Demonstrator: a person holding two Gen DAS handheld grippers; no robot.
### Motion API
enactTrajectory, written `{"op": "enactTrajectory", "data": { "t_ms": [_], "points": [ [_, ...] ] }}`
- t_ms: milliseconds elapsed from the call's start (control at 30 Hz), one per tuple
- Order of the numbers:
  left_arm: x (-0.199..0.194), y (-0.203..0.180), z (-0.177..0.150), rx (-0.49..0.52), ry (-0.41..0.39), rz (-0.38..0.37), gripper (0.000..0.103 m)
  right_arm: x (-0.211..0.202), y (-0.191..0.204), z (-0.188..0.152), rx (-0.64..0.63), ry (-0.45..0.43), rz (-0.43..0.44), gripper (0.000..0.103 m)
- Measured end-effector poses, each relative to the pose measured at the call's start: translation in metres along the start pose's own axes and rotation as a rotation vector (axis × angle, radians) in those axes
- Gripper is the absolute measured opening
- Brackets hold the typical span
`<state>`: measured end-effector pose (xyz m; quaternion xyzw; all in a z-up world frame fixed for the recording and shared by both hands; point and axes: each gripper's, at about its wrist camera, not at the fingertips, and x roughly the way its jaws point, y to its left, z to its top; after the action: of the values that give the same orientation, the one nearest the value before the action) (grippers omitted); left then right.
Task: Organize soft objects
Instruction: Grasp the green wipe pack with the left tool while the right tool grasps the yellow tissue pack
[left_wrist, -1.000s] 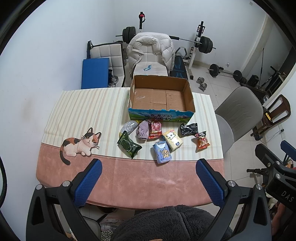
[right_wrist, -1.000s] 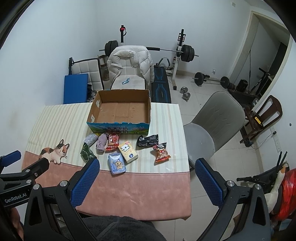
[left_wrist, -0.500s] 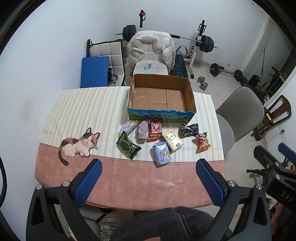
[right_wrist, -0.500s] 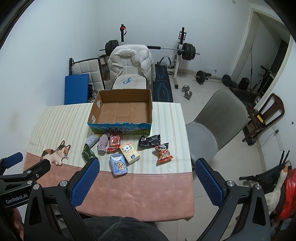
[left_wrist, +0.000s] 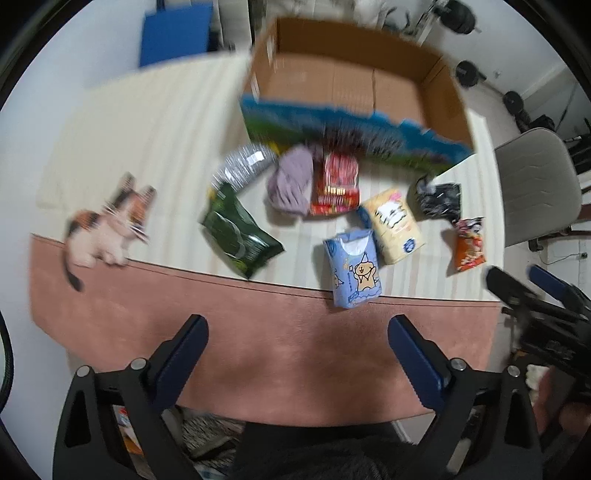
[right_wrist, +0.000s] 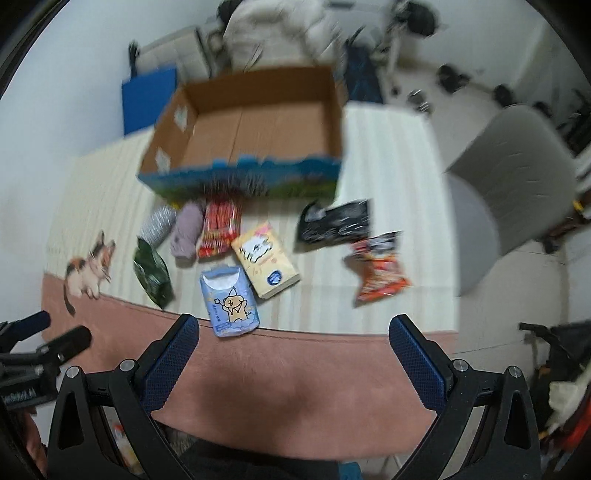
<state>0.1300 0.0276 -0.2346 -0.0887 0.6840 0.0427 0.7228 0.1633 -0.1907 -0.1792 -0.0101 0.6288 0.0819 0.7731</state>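
Observation:
An empty cardboard box stands at the far side of the table. In front of it lie several soft packs: a silver pack, a green pack, a purple cloth, a red pack, a yellow tissue pack, a blue tissue pack, a black pack and an orange pack. My left gripper and right gripper are open and empty above the table's near edge.
The tablecloth is striped cream with a pink front band and a cat print. A grey chair stands to the right of the table. Gym gear and a white coat on a chair are behind the box.
Both grippers have moved forward and down toward the table; the packs and box look much larger now. The current views are motion-blurred. Nothing on the table has moved.

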Motion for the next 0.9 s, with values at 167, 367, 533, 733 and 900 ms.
{"op": "enactTrajectory", "data": {
  "t_ms": [167,367,533,733,900],
  "points": [
    [0.062,0.006,0.020,-0.084,0.090,-0.008,0.099,0.110,0.017,0.033,-0.105,0.137,0.023,0.100],
    [0.089,0.027,0.027,-0.159,0.125,-0.001,0.099,0.198,0.037,0.056,-0.156,0.236,0.023,0.090],
    [0.096,0.075,0.025,-0.287,0.136,-0.030,0.099,0.224,0.032,0.053,-0.123,0.279,0.028,0.074],
    [0.118,0.119,0.023,-0.455,0.186,-0.146,0.099,0.231,0.001,0.033,0.004,0.336,0.037,0.073],
    [0.148,0.128,0.047,-0.578,0.205,-0.266,0.099,0.240,-0.010,0.014,0.043,0.329,0.045,0.073]
  ]
}}
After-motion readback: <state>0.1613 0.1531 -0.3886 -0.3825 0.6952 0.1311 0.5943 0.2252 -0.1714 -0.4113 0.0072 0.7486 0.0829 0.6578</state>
